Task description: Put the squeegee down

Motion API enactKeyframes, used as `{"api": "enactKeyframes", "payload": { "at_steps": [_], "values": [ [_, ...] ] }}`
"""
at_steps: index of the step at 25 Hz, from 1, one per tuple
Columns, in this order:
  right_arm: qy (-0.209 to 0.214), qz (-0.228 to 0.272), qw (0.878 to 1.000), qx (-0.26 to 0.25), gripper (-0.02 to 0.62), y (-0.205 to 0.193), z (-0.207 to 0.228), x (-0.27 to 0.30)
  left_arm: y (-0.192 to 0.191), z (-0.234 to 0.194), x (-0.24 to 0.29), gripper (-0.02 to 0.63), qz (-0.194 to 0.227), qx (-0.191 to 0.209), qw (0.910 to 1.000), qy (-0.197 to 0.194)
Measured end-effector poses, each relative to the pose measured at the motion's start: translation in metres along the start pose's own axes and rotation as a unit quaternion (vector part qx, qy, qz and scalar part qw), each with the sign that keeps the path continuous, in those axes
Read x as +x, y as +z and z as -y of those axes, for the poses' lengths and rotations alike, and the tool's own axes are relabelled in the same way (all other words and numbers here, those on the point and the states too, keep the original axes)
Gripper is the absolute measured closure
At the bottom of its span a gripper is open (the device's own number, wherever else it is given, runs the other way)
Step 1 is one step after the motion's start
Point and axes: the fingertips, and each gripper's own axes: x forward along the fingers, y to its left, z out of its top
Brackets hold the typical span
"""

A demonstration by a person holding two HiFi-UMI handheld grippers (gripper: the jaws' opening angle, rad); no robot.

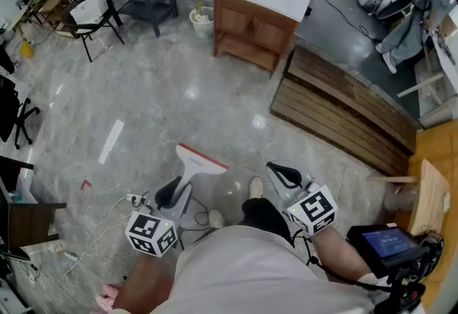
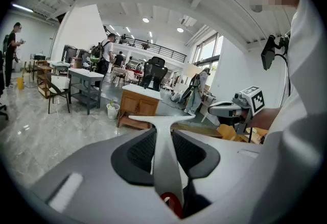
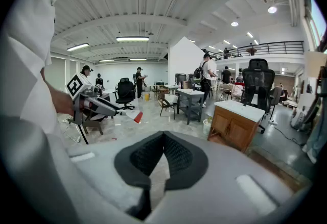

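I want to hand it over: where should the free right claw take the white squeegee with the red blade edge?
Probably the narrow neck of the white red-edged squeegee, just behind its wide blade, coming from the right: the left claw clamps the handle below.

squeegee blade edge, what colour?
Red, a thin strip along the top of the white squeegee. It shows best in the head view.

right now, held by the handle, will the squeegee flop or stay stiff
Probably stiff: the squeegee juts straight from the left tool without sagging. Likely light: one grip on its thin handle carries it. The wide blade could make it twist if loosened.
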Motion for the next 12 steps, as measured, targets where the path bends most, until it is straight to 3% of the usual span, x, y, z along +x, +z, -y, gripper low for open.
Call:
{"api": "enactKeyframes", "payload": {
  "at_steps": [7,12],
  "values": [
    [-0.014,0.004,1.0,0.007,0.592,-0.001,0.041,0.009,0.016,0.001,0.048,0.494,0.002,0.003,0.9999,-0.014],
    [-0.03,0.016,0.999,0.016,0.592,0.013,0.121,0.016,0.06,0.016,0.122,0.494,-0.012,0.019,0.9992,-0.034]
  ]
}}
